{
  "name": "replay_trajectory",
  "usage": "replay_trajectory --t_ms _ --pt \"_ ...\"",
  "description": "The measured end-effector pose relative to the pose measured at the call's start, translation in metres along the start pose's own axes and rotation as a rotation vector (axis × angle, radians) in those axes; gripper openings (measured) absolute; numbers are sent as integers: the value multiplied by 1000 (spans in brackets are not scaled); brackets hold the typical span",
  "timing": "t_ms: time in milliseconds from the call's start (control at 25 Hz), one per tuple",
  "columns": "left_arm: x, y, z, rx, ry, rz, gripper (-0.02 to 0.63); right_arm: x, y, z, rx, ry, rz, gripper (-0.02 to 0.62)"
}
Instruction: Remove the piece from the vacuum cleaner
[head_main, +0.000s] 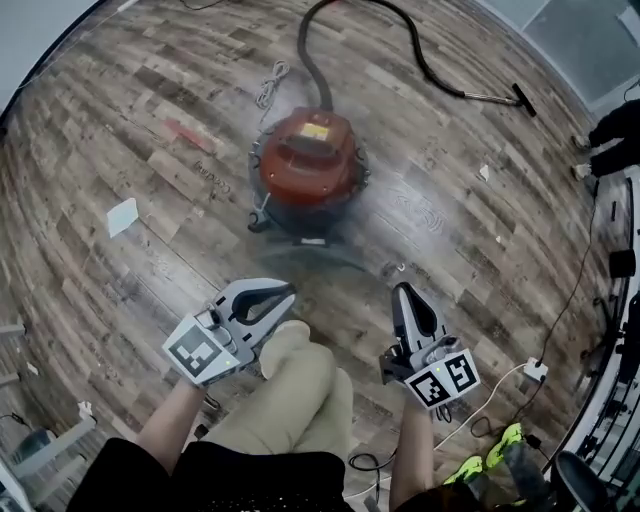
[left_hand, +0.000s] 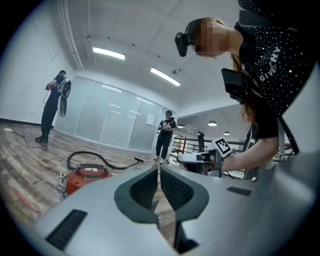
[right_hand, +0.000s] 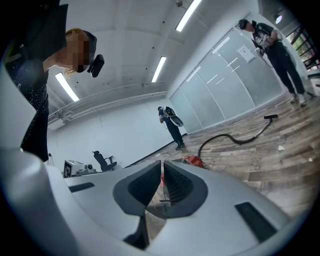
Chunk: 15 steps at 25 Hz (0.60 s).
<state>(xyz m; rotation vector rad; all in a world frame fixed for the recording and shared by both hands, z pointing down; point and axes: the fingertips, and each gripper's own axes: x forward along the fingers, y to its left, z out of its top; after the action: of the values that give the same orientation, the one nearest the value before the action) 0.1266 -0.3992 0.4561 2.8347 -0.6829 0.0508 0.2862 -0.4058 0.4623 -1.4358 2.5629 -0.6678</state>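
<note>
Head view: the round red canister vacuum cleaner (head_main: 308, 160) sits on the wood-plank floor (head_main: 120, 120), far centre. Its black hose (head_main: 400, 30) loops away to the far right. Your left gripper (head_main: 285, 292) is near left and your right gripper (head_main: 402, 290) near right. Both point toward the vacuum and are well apart from it.

Left gripper view: jaws pressed together, nothing between them. The vacuum lies low, left of the tips.

Right gripper view: jaws together, empty. A bit of red vacuum shows just past the tips.
</note>
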Motion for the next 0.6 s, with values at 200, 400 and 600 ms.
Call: replay_trajectory --t_ms 200,400,600 --pt "-2 23 -103 6 -33 35 11 8 -53 -79 -61 -78 21 12" --pt "-4 43 -159 86 -106 38 11 14 -83 -118 -172 -149 64 14" --pt "-15 66 -197 37 -175 109 11 18 -96 -157 -203 -100 98 48"
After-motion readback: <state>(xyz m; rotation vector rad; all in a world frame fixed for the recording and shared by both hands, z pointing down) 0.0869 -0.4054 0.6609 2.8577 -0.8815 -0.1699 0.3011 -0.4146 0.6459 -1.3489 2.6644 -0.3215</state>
